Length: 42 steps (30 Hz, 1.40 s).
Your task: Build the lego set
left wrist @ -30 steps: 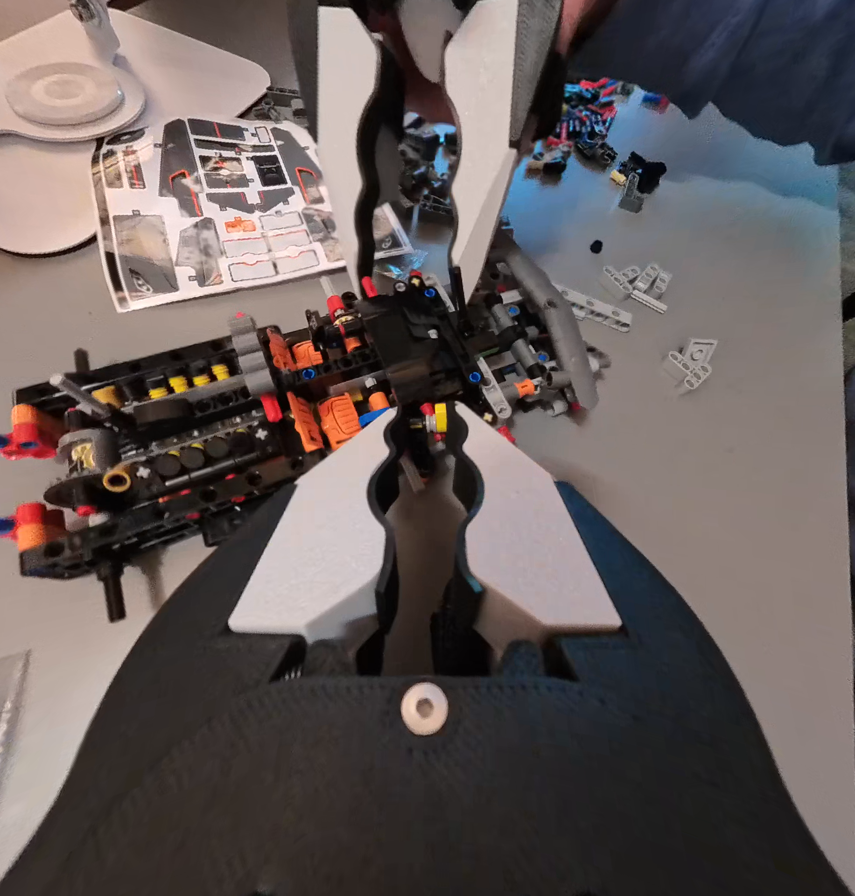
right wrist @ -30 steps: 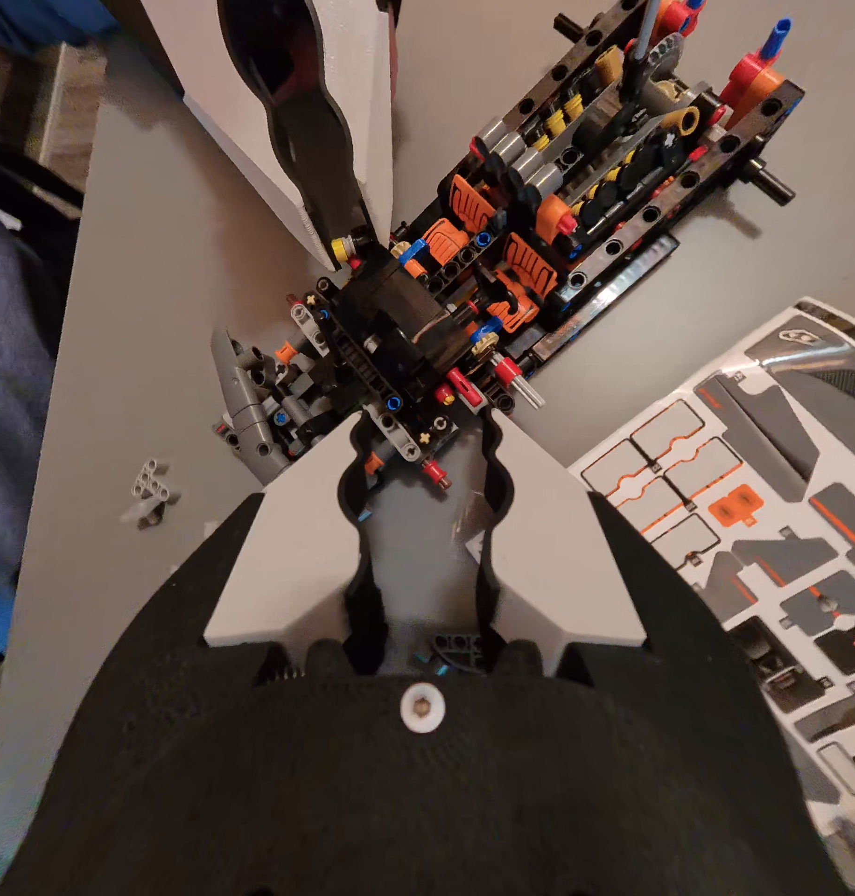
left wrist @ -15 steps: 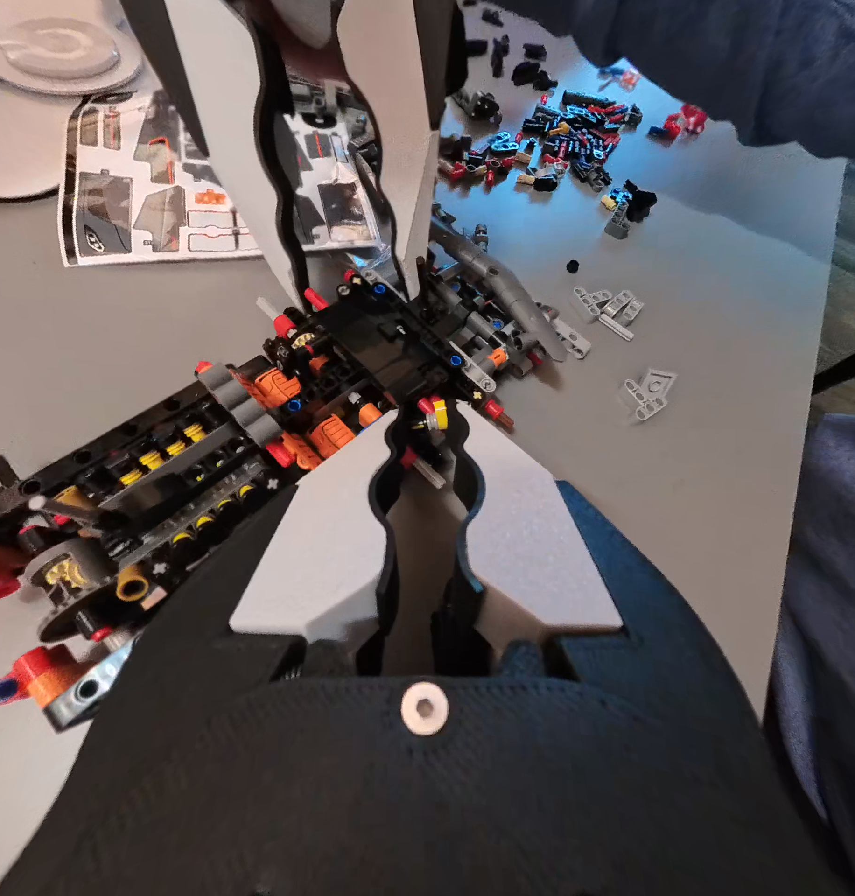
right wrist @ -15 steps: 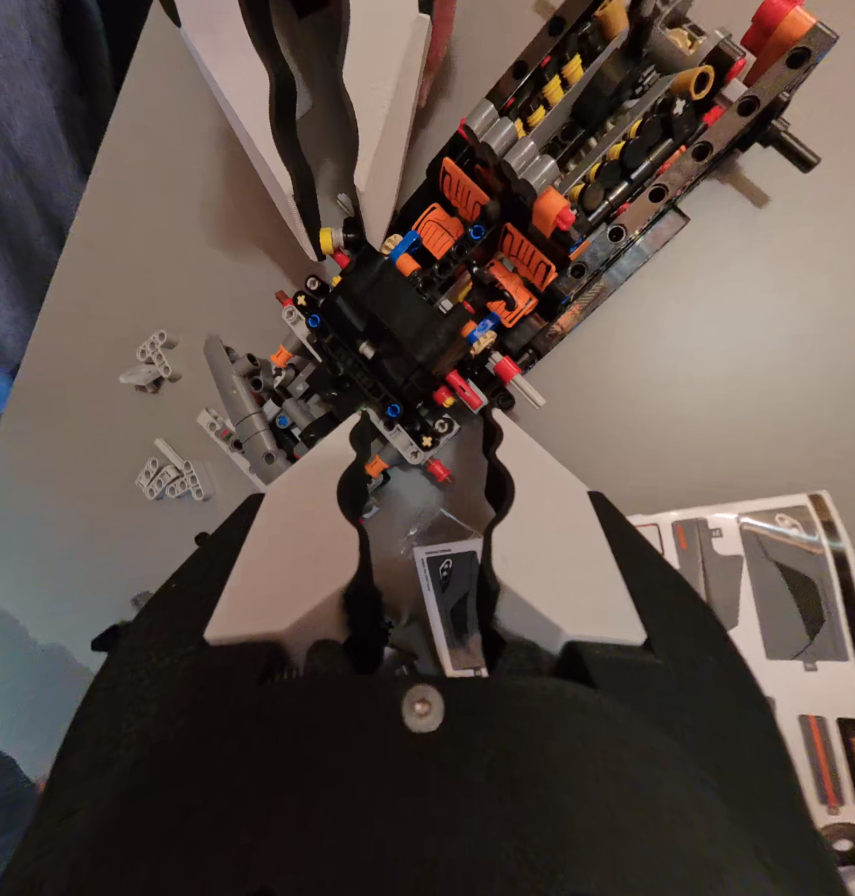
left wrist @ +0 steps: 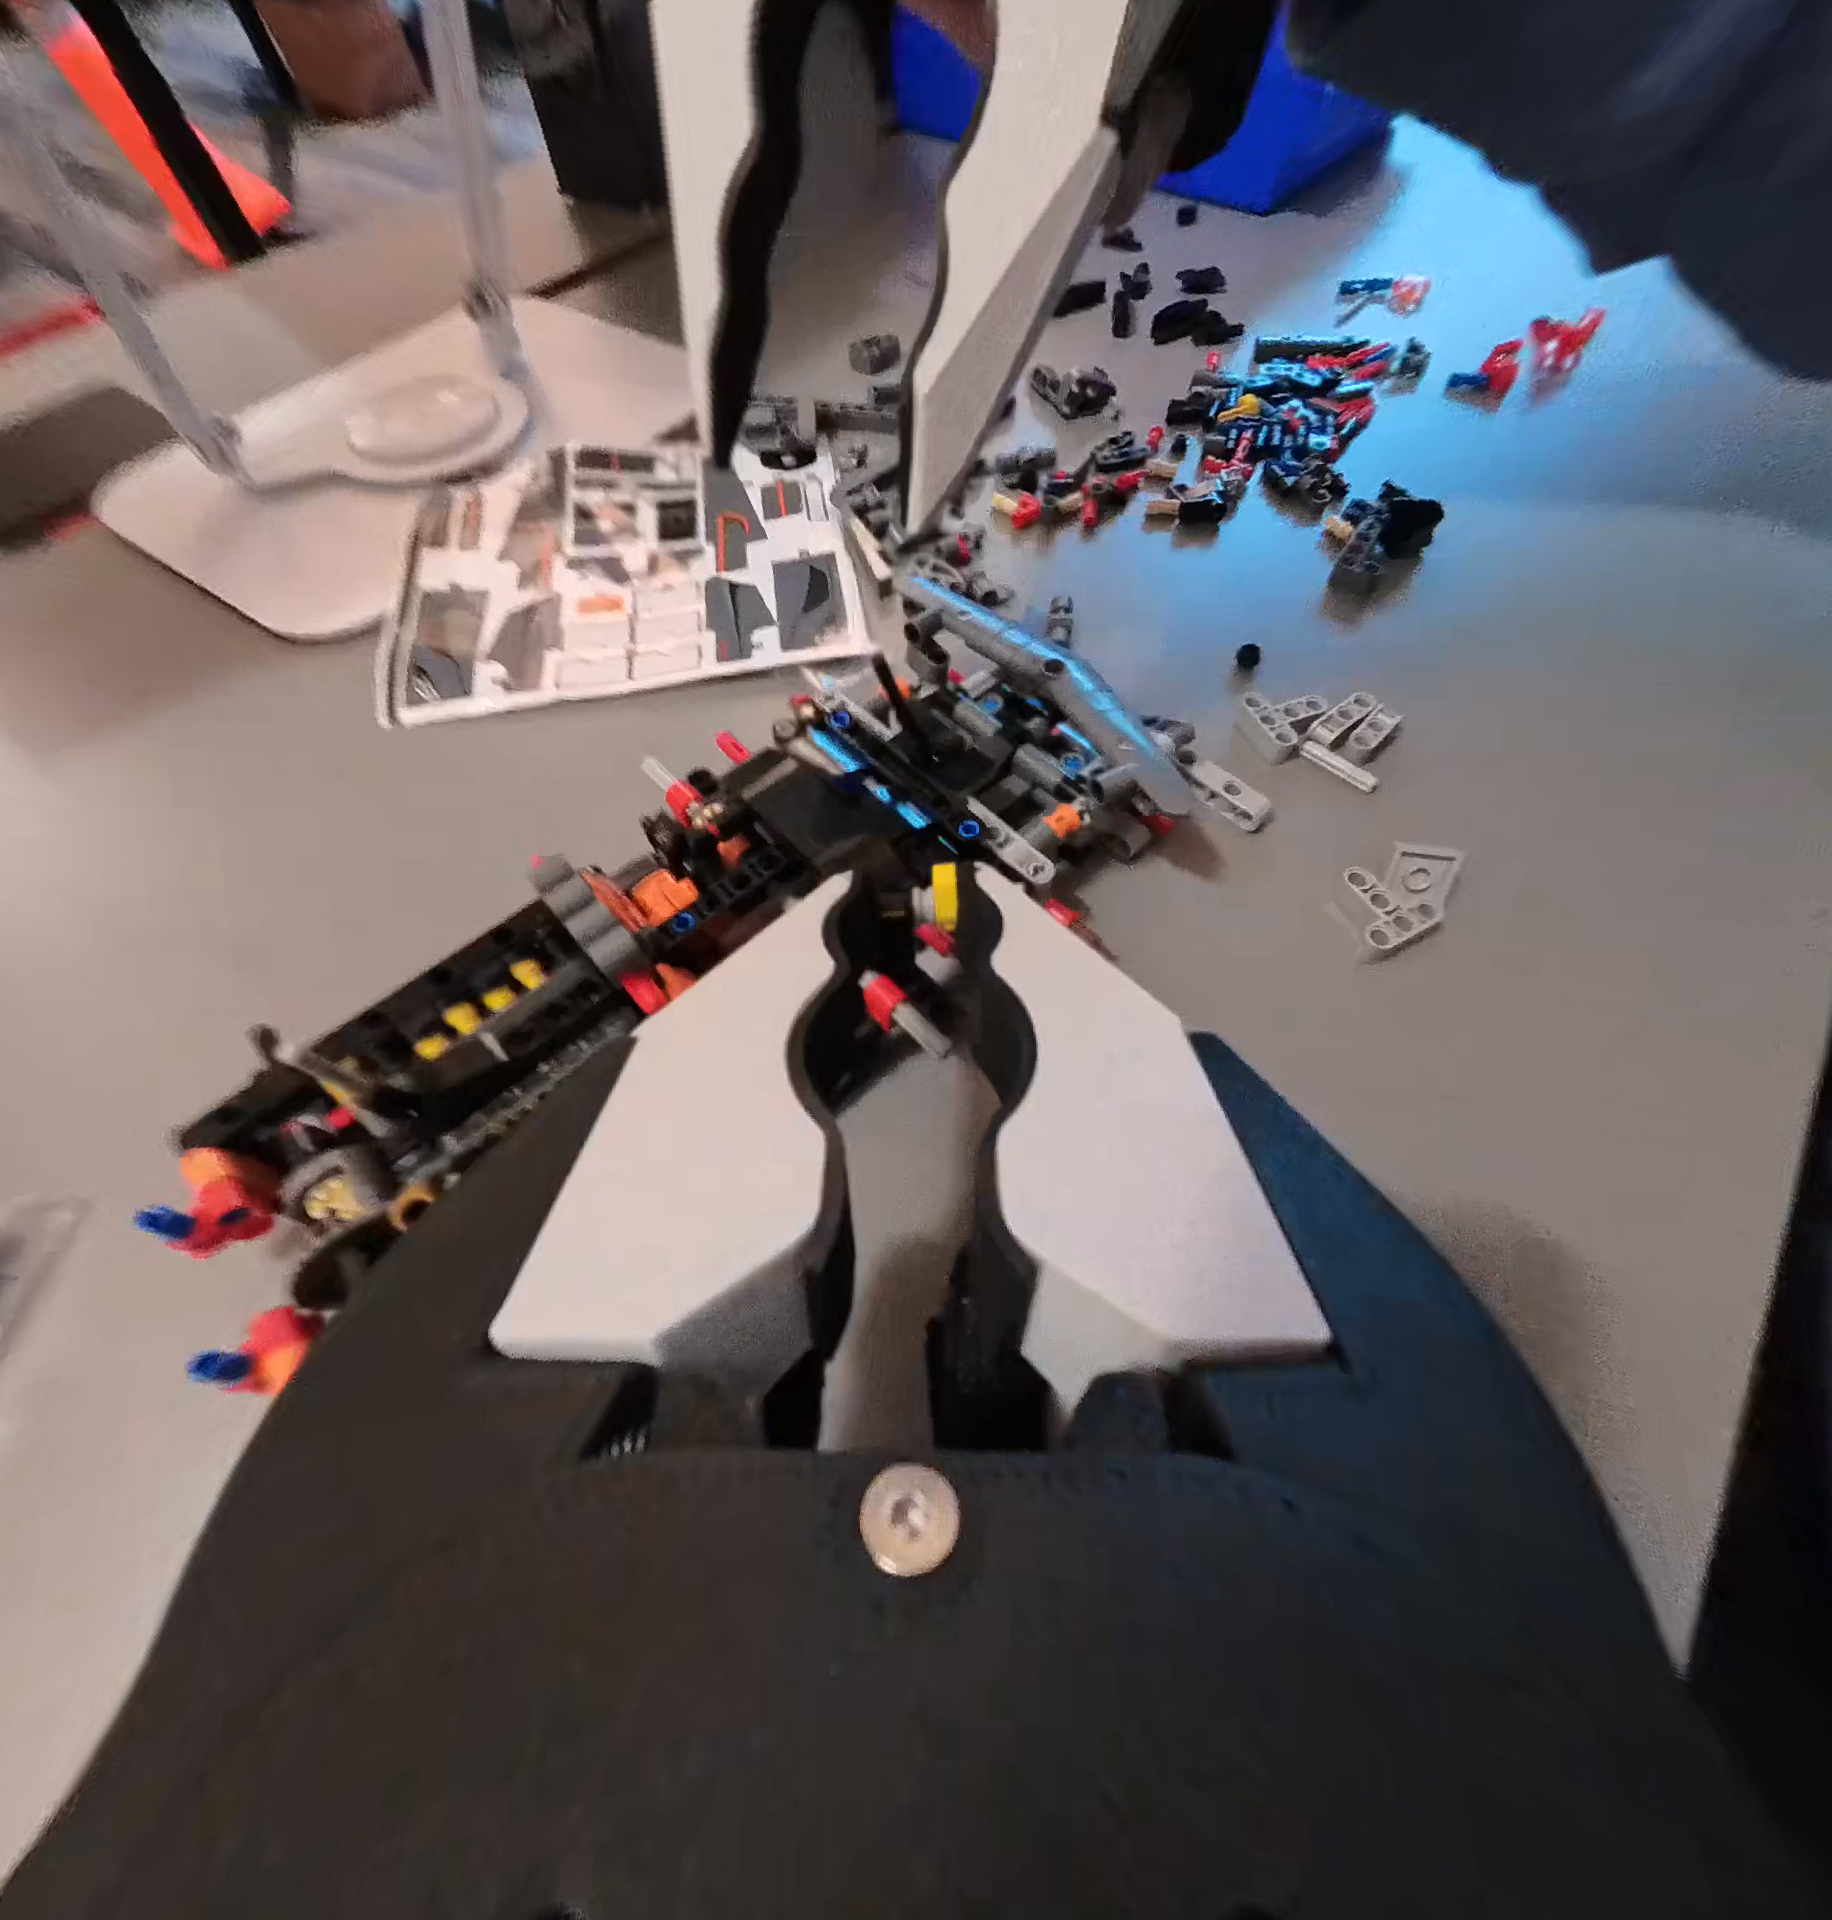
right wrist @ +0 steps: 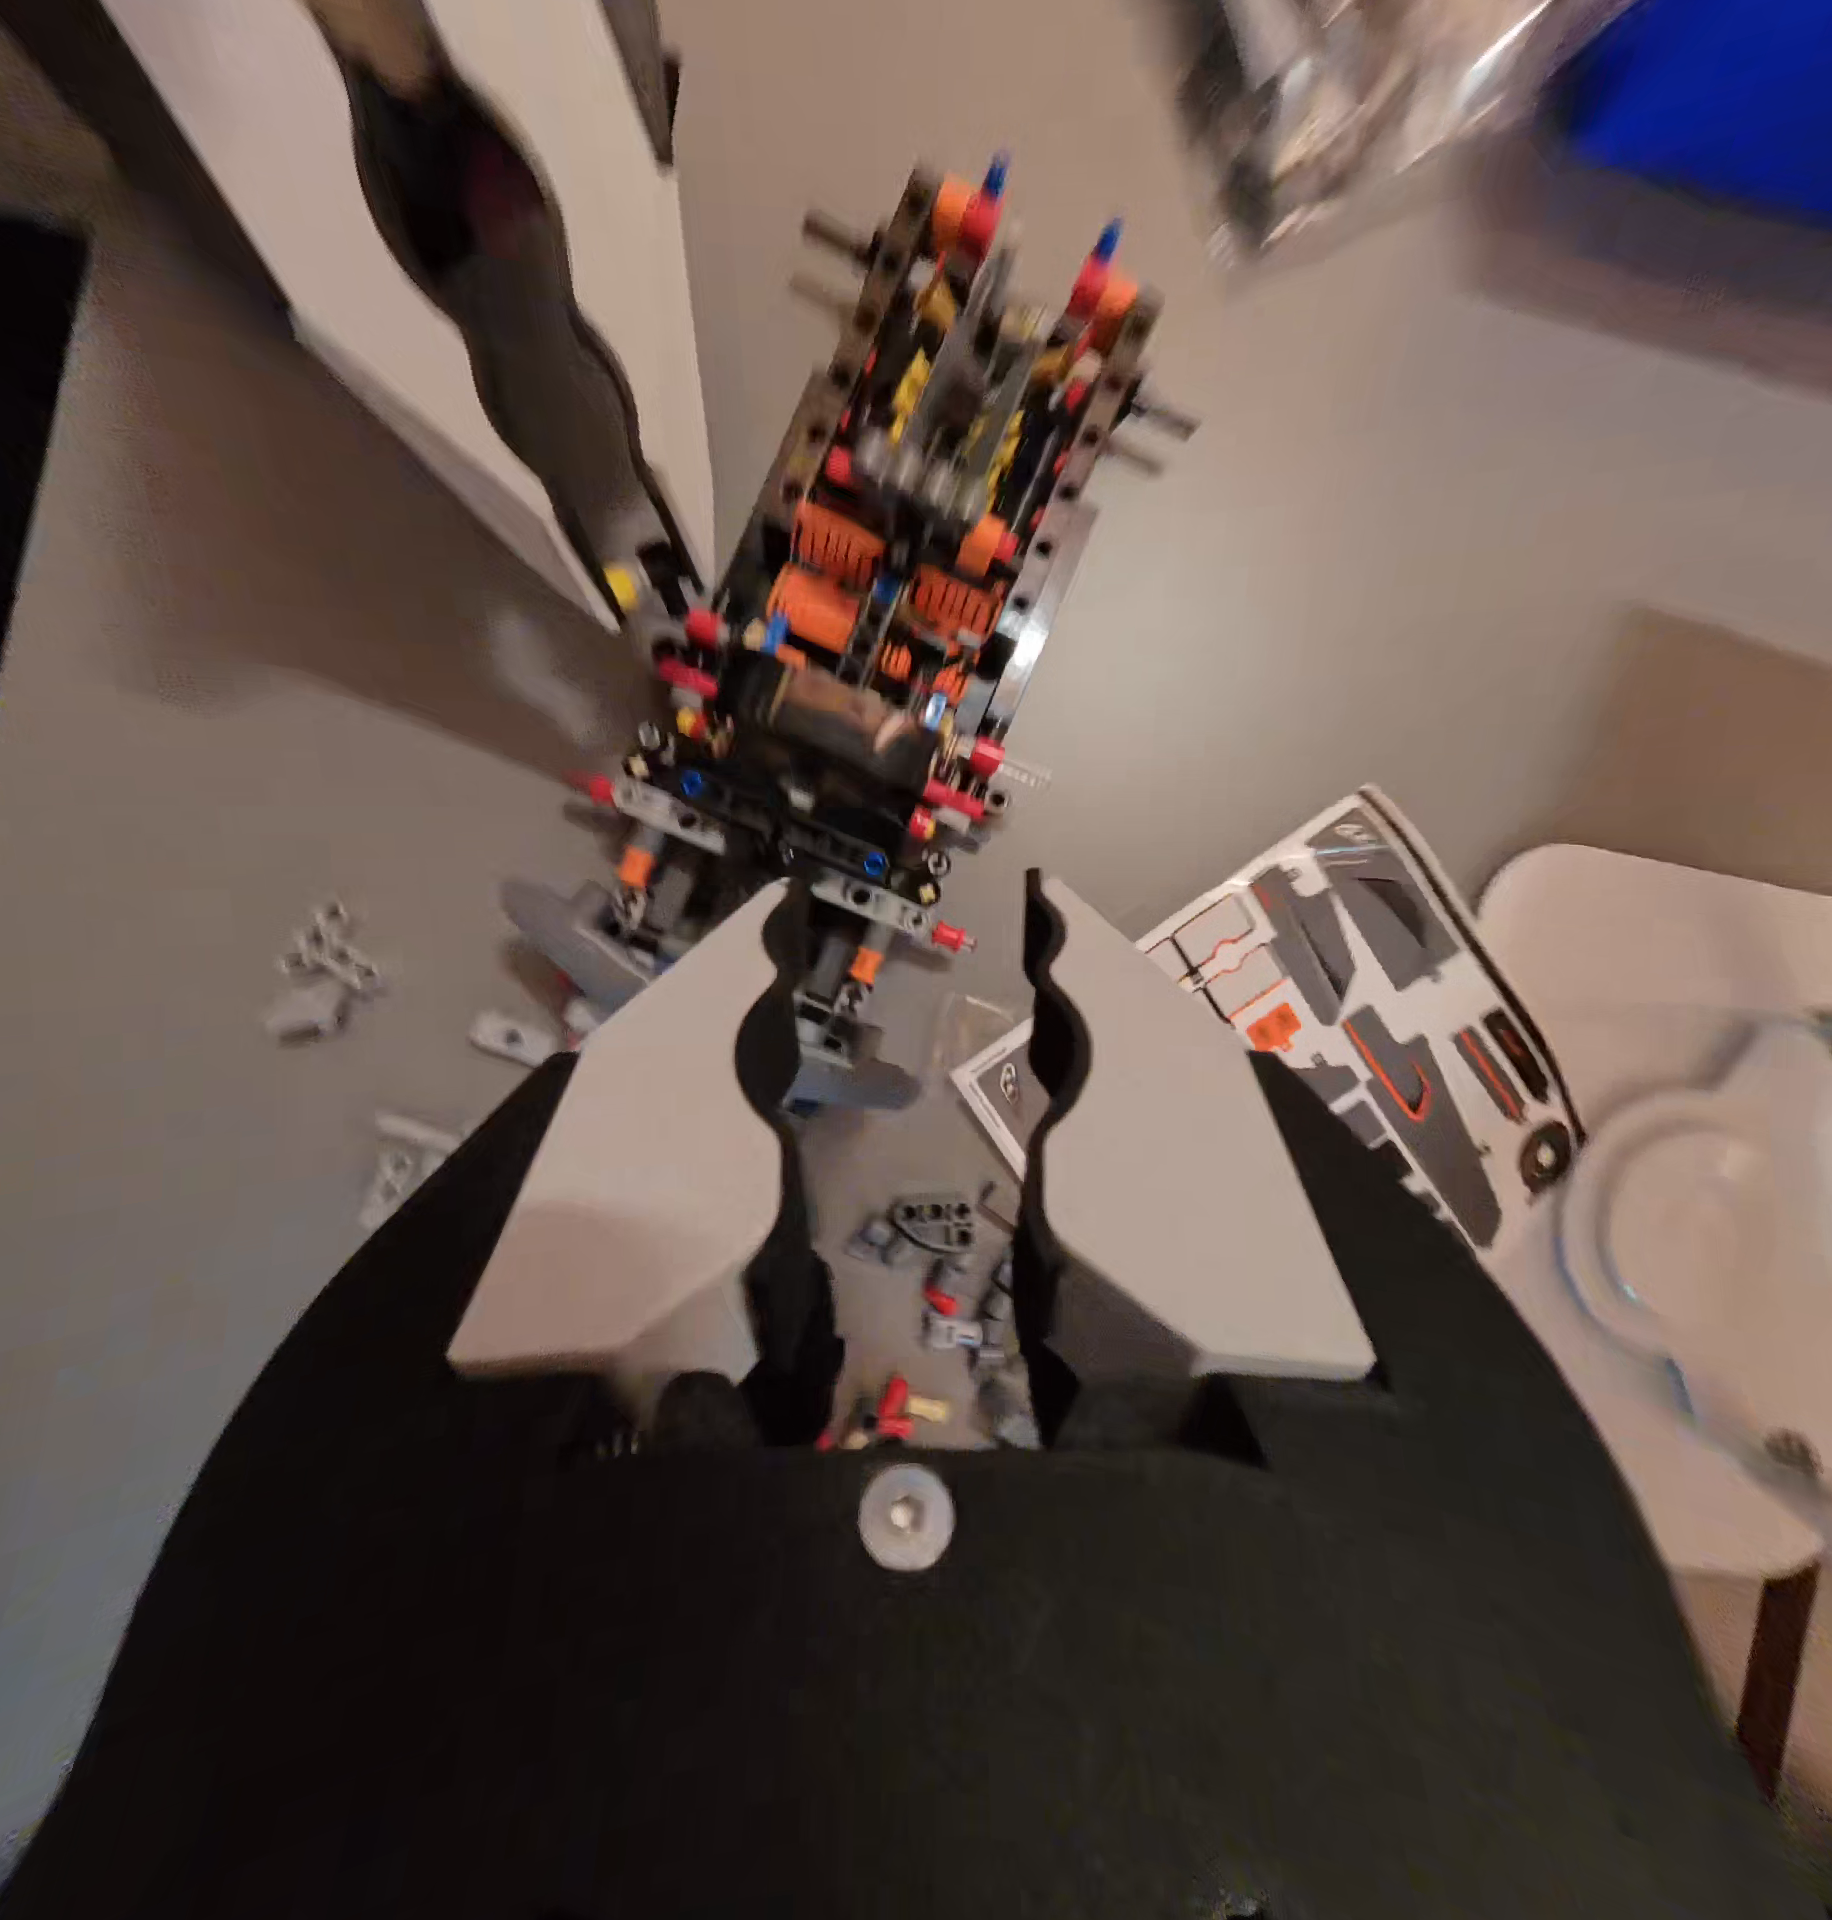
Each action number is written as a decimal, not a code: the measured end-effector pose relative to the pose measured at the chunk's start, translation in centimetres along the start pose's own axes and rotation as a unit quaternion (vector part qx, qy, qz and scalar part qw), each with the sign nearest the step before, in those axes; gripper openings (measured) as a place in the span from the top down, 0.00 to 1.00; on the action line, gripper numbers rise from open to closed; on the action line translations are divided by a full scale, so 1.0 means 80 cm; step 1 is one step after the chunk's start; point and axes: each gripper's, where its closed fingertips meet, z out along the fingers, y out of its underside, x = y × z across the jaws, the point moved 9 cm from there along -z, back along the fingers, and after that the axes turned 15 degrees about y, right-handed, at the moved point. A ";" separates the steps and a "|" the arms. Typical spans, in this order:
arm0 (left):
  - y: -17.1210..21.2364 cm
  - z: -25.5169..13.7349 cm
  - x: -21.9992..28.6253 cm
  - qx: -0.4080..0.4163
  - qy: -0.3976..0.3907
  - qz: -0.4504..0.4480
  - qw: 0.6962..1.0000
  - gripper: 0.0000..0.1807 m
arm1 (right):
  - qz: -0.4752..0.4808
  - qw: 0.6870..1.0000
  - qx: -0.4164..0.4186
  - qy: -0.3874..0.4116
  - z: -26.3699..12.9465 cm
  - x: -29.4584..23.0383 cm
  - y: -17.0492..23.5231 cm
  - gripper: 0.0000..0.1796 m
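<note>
The long black lego chassis [left wrist: 766,800] with orange, yellow and red parts lies on the grey table [left wrist: 1411,1091]. My left gripper [left wrist: 917,883] is shut on its near side, around a yellow piece and red pins. It shows in the right wrist view [right wrist: 663,597] at the chassis's left side [right wrist: 870,623]. My right gripper [right wrist: 907,888] is open and empty, its tips just short of the chassis's grey end beam. In the left wrist view it [left wrist: 813,488] hangs above the table beyond the chassis.
A sticker sheet [left wrist: 621,592] lies behind the chassis, also in the right wrist view [right wrist: 1390,997]. A pile of loose pieces [left wrist: 1255,416] and small grey pieces [left wrist: 1317,722] lie to the right. A white stand base [left wrist: 372,436], a blue box [left wrist: 1286,135] and a sleeve [left wrist: 1618,156] are at the back. Spacing between my two grippers at the tips: around 9 cm.
My right gripper has come off the chassis's far side and drawn back above the table. The chassis has swung round with my left gripper still on it. Both views are blurred.
</note>
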 end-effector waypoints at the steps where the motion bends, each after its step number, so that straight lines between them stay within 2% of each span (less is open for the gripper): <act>1: -0.006 -0.002 0.004 0.000 -0.013 0.026 1.000 0.92 | 0.025 0.999 0.024 0.020 -0.013 -0.010 -0.008 0.83; 3: -0.019 -0.006 0.012 0.000 -0.035 0.073 0.997 0.92 | 0.106 0.991 0.076 0.009 -0.029 -0.034 -0.023 0.84; 10: -0.040 -0.006 0.041 -0.020 -0.089 0.208 0.974 0.92 | 0.302 0.944 0.128 -0.024 -0.017 -0.074 -0.018 0.87; 12: -0.043 -0.005 0.046 -0.025 -0.103 0.239 0.965 0.92 | 0.337 0.929 0.140 -0.065 -0.015 -0.081 -0.016 0.87; 16: -0.049 0.002 0.054 -0.042 -0.118 0.281 0.952 0.92 | 0.375 0.912 0.139 -0.088 -0.007 -0.088 -0.015 0.89; 21: -0.053 0.006 0.053 -0.060 -0.144 0.314 0.937 0.92 | 0.376 0.911 0.146 -0.086 -0.005 -0.084 -0.017 0.97; 30: -0.064 -0.006 0.039 -0.040 -0.153 0.316 0.935 0.91 | 0.360 0.908 0.189 -0.097 -0.005 -0.067 -0.027 0.98; 42: -0.063 -0.014 0.040 -0.009 -0.148 0.310 0.939 0.91 | 0.329 0.921 0.195 -0.072 -0.016 -0.068 -0.031 0.98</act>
